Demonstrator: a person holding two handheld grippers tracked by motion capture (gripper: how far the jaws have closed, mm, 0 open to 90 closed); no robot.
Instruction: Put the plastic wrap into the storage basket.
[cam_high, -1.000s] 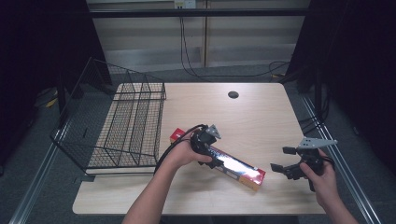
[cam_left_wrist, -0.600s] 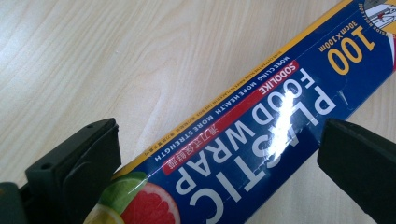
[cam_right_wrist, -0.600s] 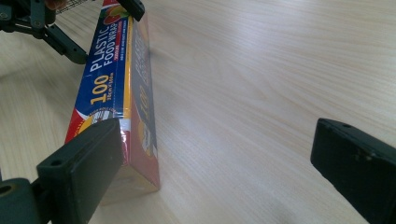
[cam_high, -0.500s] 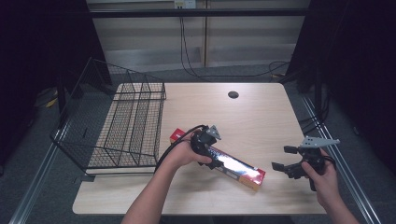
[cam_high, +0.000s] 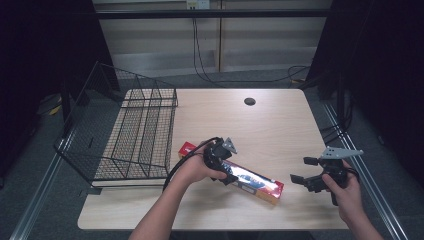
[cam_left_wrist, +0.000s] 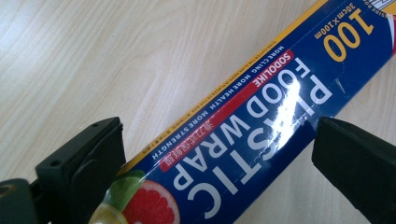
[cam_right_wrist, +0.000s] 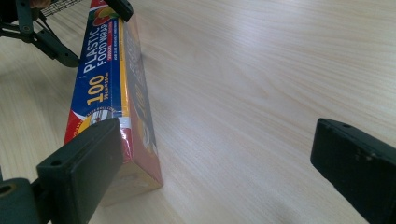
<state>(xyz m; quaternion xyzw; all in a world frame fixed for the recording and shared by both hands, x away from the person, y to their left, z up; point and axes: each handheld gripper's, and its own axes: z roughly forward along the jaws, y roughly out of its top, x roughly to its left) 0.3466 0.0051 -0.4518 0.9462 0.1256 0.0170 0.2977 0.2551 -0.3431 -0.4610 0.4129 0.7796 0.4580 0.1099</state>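
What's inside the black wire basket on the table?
Nothing shows inside the wire basket: through its mesh you see only bare table. The plastic wrap box lies outside it, under the left gripper. No part is covered.

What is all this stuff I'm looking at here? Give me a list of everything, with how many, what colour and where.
Long plastic food wrap box: one, blue, red and yellow, lying flat near the table's front middle.
Wire mesh basket: one, black, on the table's left side.
Wooden table: one, light brown, with a small dark round hole near its far edge.
Cables: several, black, on the floor behind the table.
Left gripper: one, black, jaws open astride the box.
Right gripper: one, black, jaws open, right of the box.
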